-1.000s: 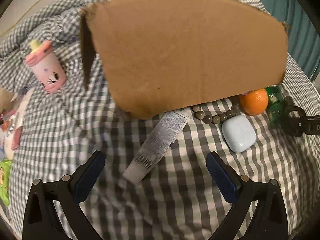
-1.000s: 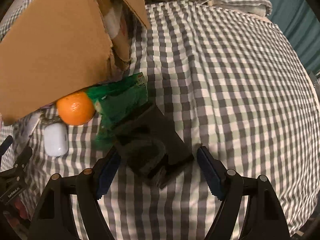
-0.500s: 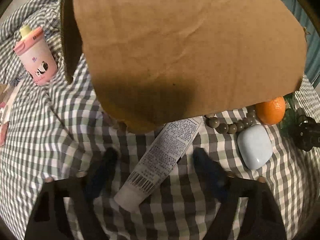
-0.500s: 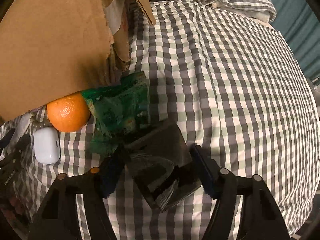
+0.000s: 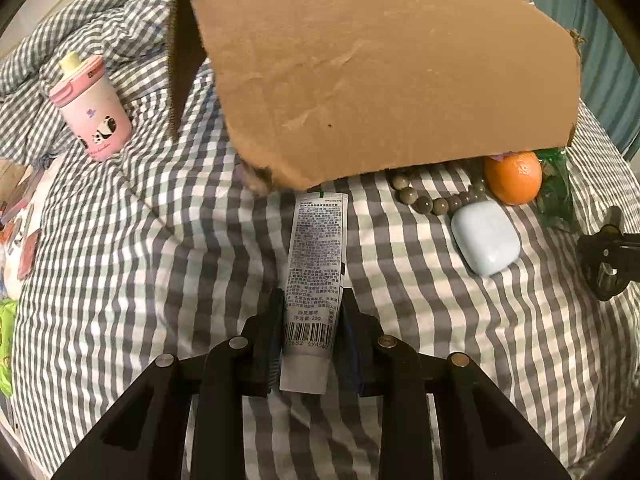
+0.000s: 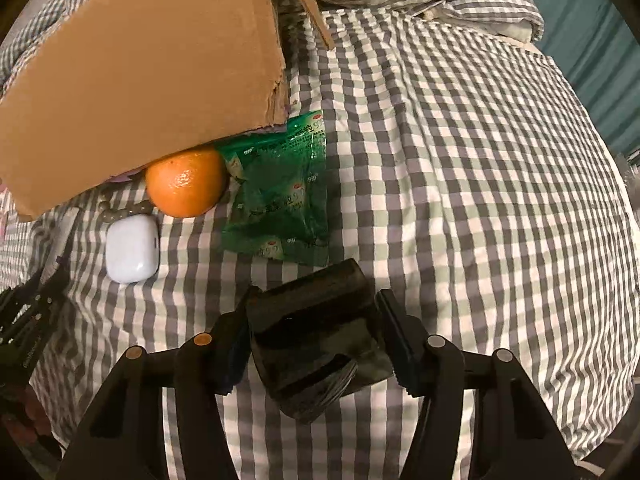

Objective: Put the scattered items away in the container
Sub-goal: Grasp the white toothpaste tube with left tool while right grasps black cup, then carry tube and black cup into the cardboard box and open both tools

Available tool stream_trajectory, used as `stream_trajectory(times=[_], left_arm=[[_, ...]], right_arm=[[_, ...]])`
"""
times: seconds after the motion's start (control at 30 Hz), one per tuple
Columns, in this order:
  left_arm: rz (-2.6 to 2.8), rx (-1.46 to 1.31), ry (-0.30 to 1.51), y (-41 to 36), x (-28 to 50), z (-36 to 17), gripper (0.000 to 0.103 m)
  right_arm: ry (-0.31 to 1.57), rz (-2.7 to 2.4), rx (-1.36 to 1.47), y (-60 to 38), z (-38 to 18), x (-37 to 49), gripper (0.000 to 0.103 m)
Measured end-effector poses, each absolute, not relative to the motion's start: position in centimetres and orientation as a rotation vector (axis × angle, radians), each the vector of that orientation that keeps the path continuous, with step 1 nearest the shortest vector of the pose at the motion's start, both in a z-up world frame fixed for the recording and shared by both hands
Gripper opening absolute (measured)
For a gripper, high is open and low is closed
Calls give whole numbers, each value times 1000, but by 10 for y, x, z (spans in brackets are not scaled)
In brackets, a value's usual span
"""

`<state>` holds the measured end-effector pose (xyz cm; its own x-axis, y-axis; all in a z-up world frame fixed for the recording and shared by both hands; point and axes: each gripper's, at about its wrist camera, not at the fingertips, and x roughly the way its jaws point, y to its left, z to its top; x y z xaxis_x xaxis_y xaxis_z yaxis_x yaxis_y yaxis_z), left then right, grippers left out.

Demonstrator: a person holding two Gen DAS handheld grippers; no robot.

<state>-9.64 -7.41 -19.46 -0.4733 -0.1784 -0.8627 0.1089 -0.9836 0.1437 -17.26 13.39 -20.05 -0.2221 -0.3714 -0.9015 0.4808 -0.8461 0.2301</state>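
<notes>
Now clamped: left hand-held gripper (image 5: pixel 310 332), just closed from wide, on tube (image 5: pixel 314 276) lying on bed (image 5: pixel 160 280) below box (image 5: pixel 380 72) — right hand-held gripper (image 6: pixel 314 340), also narrowing, against black case (image 6: pixel 316 336). Both ready for lifting.

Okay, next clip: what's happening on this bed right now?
A person is tidying loose items into a cardboard box with two handheld tools. The left tool has just closed on a white tube; the right tool has been closing around a black object. An orange, a green packet, beads and a pale blue case lie beside the box.
</notes>
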Motion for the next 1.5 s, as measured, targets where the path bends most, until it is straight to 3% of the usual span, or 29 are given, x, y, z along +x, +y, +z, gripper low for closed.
stream_trajectory(times=[0.5, 0.87, 1.33, 1.5], left_arm=[[-2556, 1440, -87, -73, -63, -160, 27], [-2619, 1333, -93, -65, -58, -113, 27], [-2698, 1172, -176, -49, -136, -5, 27], [-2701, 1159, -171, -56, -168, 7, 27]], right_arm=[[28, -2091, 1443, 142, -164, -134, 47], [-73, -2091, 1307, 158, -120, -145, 47], [-81, -2149, 1079, 111, -5, -191, 47], [-65, -2147, 1073, 83, 4, -218, 47]])
